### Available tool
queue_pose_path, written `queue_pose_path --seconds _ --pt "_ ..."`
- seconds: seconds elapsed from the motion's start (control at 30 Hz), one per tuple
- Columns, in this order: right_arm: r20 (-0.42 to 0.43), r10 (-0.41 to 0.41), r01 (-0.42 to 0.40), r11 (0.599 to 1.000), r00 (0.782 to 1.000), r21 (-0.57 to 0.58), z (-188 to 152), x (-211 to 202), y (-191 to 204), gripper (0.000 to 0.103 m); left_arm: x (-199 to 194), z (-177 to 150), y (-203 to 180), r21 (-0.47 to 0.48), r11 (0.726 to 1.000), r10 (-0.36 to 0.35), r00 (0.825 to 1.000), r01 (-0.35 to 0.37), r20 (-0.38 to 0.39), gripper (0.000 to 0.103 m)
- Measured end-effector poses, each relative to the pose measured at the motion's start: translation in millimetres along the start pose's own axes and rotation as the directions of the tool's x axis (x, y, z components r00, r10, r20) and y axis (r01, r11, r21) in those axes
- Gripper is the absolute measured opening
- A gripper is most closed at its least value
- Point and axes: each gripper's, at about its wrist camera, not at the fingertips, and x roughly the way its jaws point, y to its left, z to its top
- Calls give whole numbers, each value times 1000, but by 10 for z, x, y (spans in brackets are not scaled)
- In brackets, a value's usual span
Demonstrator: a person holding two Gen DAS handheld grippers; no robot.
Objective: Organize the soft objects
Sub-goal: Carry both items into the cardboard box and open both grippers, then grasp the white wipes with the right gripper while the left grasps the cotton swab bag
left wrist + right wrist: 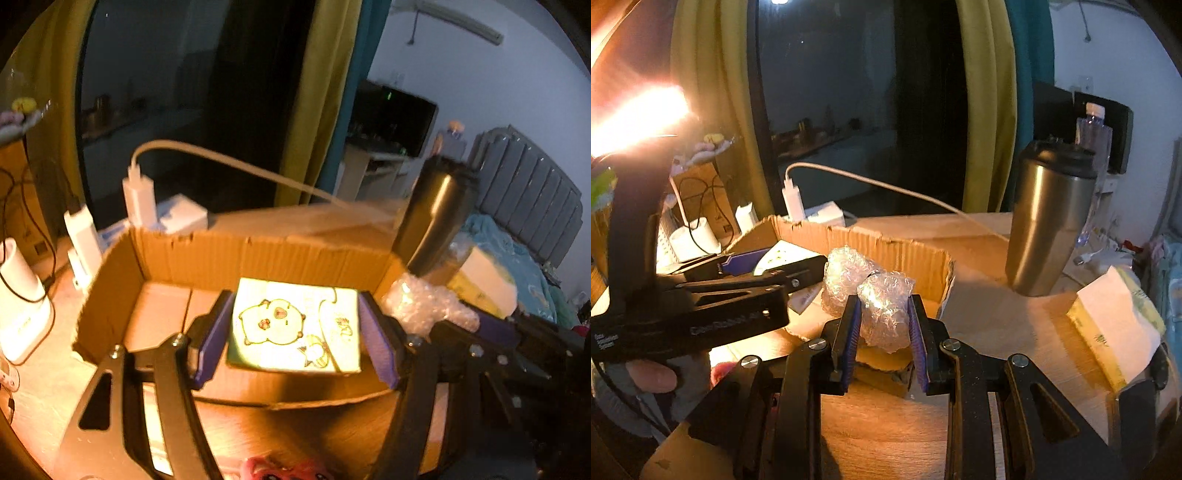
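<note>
My left gripper (295, 328) is shut on a pale tissue pack with a cartoon print (295, 325) and holds it over the open cardboard box (207, 254). My right gripper (884, 321) is shut on a wad of clear bubble wrap (882, 314) at the box's right front corner (938, 273). The bubble wrap also shows in the left wrist view (424, 302), with the right gripper's arm behind it. The left gripper (764, 267) shows in the right wrist view, reaching over the box with the pack (779, 256).
A steel tumbler with a black lid (1049, 225) stands right of the box, a water bottle (1093, 136) behind it. A yellow tissue pack (1112, 321) lies at the right. White chargers and a cable (140, 195) sit behind the box. A pink item (280, 470) lies near.
</note>
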Motion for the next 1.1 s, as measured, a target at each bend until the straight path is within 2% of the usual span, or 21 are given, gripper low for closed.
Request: queue_pose_path --seconds 0.1,0.17,0.23,0.4,0.63,1.03,1.1 --pt "-20 9 -10 1000 1000 -6 -17 39 2 27 80 -3 10 -5 1000 7 999 -7 -53 69" --pt "-33 15 -15 1000 999 -7 -25 58 -6 27 91 -19 8 -3 1000 6 998 -6 -68 75" --pt "-40 15 -16 1000 999 -7 -34 67 -19 31 63 -29 -6 -1 1000 12 998 -12 -61 78" --pt "-33 4 -4 1000 999 -5 -26 -15 -18 49 -68 -8 -5 3 1000 13 999 -12 -48 78" --pt "2 -33 33 999 999 0 -28 -262 15 50 -373 -12 37 1 1000 10 1000 -10 -4 79" --pt "70 -63 64 998 996 -16 -93 -796 299 51 -1055 -151 61 20 1000 -10 996 8 84 79" --pt "83 -69 71 997 994 -21 -94 -870 352 55 -1164 -179 56 27 1000 -15 995 12 102 79"
